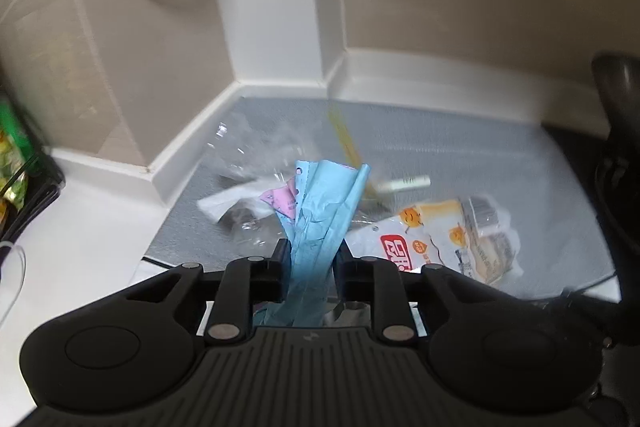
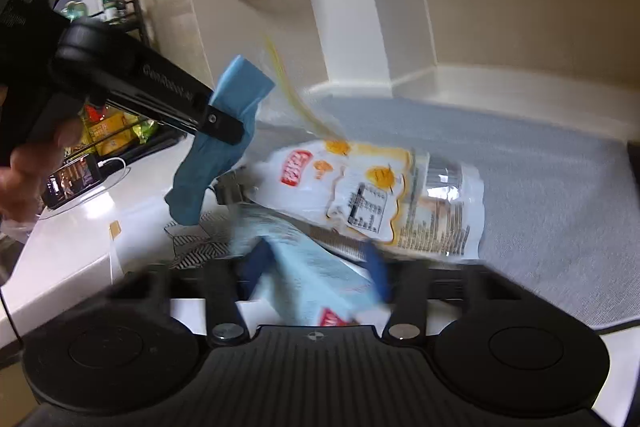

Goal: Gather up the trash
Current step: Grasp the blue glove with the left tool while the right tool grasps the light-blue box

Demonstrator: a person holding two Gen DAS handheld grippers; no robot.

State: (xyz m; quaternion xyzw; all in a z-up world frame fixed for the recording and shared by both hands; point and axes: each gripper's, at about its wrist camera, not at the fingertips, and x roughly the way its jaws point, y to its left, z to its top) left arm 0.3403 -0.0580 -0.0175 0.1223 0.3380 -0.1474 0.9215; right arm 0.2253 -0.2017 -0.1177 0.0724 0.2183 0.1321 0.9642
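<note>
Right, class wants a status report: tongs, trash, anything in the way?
Left tongs shut on blue wrapper. Right tongs shut on pale blue packet. White bag on mat. Nothing blocking.

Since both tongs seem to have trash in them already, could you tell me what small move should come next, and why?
Probably lift both tongs clear of the grey mat together. The left tongs are shut on a blue wrapper, and the right tongs pinch a light blue packet. The white snack bag and clear plastic lie loose just ahead and could get dragged.
</note>
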